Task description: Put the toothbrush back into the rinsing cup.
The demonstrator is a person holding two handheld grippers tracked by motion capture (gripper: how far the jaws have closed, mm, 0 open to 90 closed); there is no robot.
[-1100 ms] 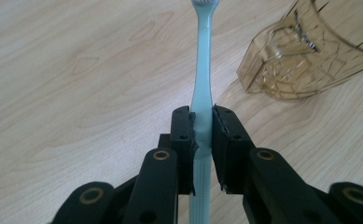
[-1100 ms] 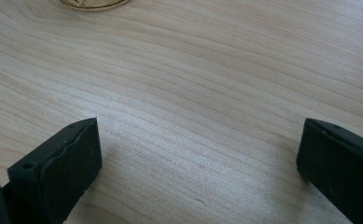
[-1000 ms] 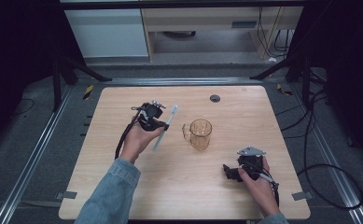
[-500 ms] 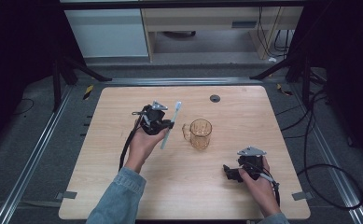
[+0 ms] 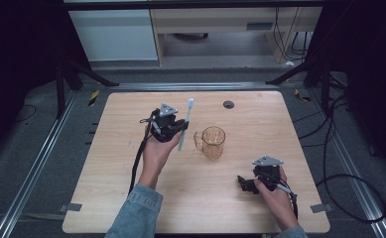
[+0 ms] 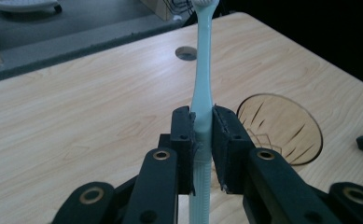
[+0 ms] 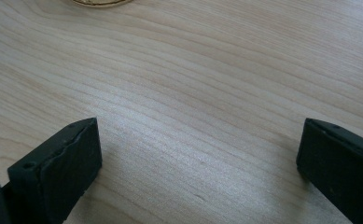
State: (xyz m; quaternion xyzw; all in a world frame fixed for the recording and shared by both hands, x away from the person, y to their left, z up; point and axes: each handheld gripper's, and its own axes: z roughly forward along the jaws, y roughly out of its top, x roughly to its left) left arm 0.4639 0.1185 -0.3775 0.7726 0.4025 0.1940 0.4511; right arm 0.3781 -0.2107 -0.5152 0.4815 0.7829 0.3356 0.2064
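Pale-green plastic toothbrush (image 5: 185, 124), pinched tight in the left gripper (image 5: 173, 130), has swung more upright and closer beside the amber glass mug (image 5: 213, 142), likely going in, while the right gripper (image 5: 246, 184) rests wide open nearer the person.

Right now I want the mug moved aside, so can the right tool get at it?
Probably yes. The right tool is open and holds nothing, and bare table lies between it and the amber mug. The left tool, gripping the toothbrush, sits on the mug's far side.
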